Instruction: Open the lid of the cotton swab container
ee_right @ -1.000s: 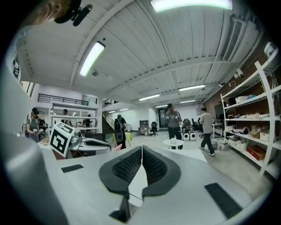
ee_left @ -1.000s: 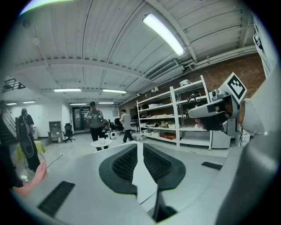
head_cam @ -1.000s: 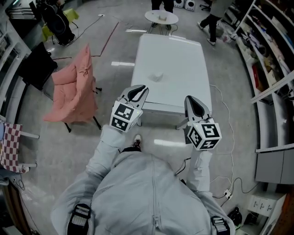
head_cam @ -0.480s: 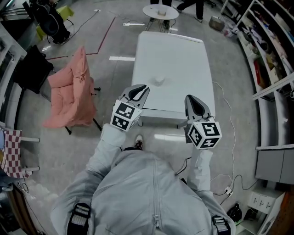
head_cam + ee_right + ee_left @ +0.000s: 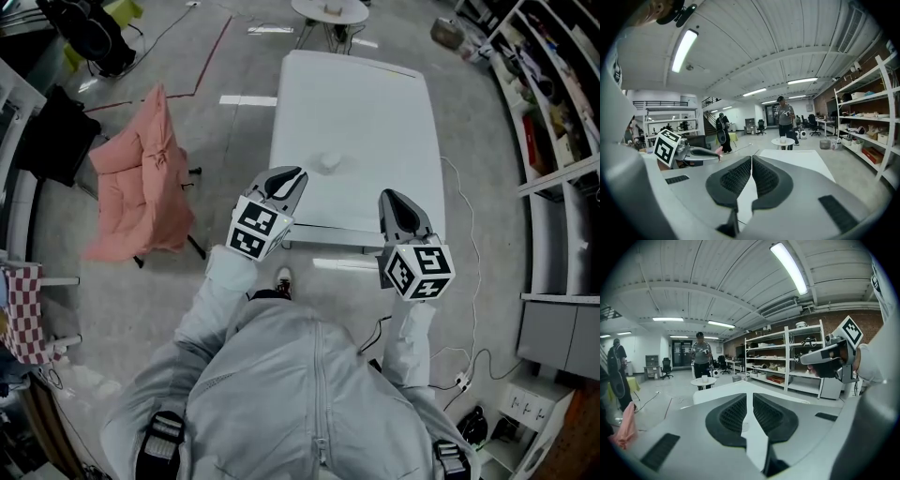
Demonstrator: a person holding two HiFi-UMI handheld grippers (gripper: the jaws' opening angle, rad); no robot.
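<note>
On the tabletop (image 5: 375, 103), well ahead of you, the container (image 5: 328, 161) looks small, probably light and slippery. Your left tongs (image 5: 285, 180) and right tongs (image 5: 394, 201) are closed, empty; steady its body, pinch its top rim.

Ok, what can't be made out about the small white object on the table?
Head view: small white object on the white table is too small to show any lid or its state.
Left gripper view: shut jaws of the left gripper cover nearly all of it.
Right gripper view: shut jaws of the right gripper hide it.
</note>
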